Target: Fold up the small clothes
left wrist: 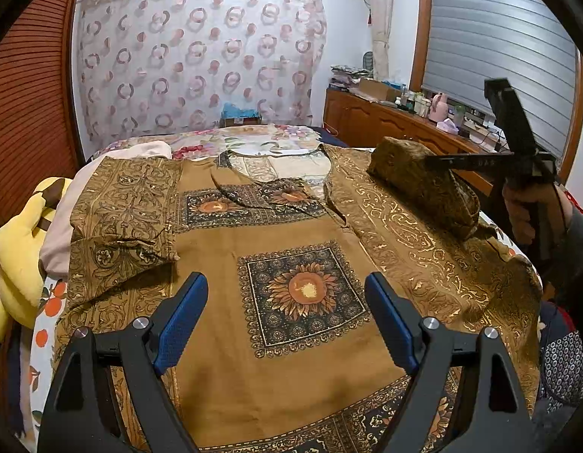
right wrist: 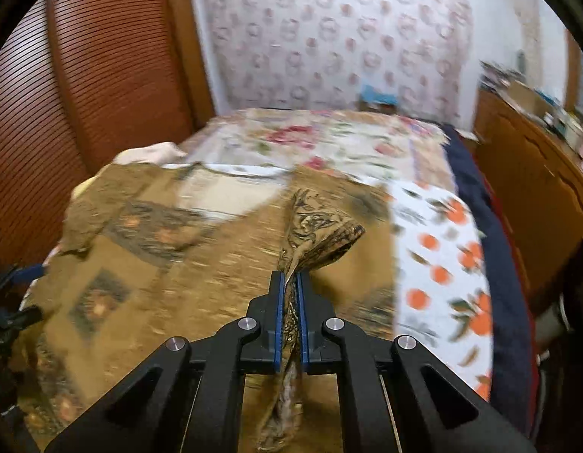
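1. Brown patterned tunic (left wrist: 291, 234) lies spread flat across the near end of the bed (right wrist: 434, 264), its left sleeve (left wrist: 121, 207) folded inward.
2. Right gripper (right wrist: 290, 283) has its jaws clamped on the tunic's right sleeve (right wrist: 321, 230), lifted above the bed's right edge.
3. Left gripper (left wrist: 287, 313) hovers over the tunic's sunflower panel (left wrist: 304, 294), jaws wide apart and empty.

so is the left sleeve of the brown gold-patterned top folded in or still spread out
Folded in: the left sleeve lies doubled over the brown gold-patterned top. The right sleeve is lifted, pinched in the right gripper.
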Available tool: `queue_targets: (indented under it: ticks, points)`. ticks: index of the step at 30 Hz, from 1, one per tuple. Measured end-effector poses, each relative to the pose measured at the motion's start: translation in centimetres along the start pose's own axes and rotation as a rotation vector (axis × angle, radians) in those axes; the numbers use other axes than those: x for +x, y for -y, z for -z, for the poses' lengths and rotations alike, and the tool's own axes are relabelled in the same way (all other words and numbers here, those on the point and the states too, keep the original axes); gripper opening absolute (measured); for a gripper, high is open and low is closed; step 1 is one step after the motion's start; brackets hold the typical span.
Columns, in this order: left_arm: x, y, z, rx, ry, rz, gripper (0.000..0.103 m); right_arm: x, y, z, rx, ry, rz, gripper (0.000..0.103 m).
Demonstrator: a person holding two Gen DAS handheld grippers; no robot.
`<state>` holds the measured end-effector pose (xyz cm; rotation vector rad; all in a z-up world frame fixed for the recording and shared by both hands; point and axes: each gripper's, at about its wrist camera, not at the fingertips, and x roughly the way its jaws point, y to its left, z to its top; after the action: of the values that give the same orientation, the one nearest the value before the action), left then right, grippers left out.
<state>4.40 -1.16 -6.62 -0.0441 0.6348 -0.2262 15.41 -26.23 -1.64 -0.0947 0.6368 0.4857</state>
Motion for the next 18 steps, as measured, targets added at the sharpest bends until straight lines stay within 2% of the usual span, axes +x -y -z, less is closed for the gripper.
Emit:
queue_targets:
  ticks: [2, 5, 10, 14, 18]
  points:
    - [-0.1, -0.1, 0.0, -0.004, 0.003, -0.001, 0.086, 0.0, -1.5, -0.3, -0.038, 0.012, -0.032, 0.010]
    - [-0.2, -0.4, -0.1, -0.009, 0.005, -0.005, 0.086, -0.2, -2.4, -0.5, -0.065, 0.027, -0.013, 0.040]
    - [-0.3, -0.9, 0.1, -0.021, 0.007, -0.005, 0.086, -0.7, -0.9, 0.0, -0.049, 0.048, 0.011, 0.050]
    - [-0.1, -1.3, -0.2, -0.022, 0.006, -0.008, 0.086, 0.4, 0.9, 0.9, -0.049, -0.016, 0.116, 0.050]
    - [0.2, -1.8, -0.6, -0.022, 0.001, -0.019, 0.086, 2.4, 3.1, 1.7, -0.021, -0.091, 0.155, 0.050]
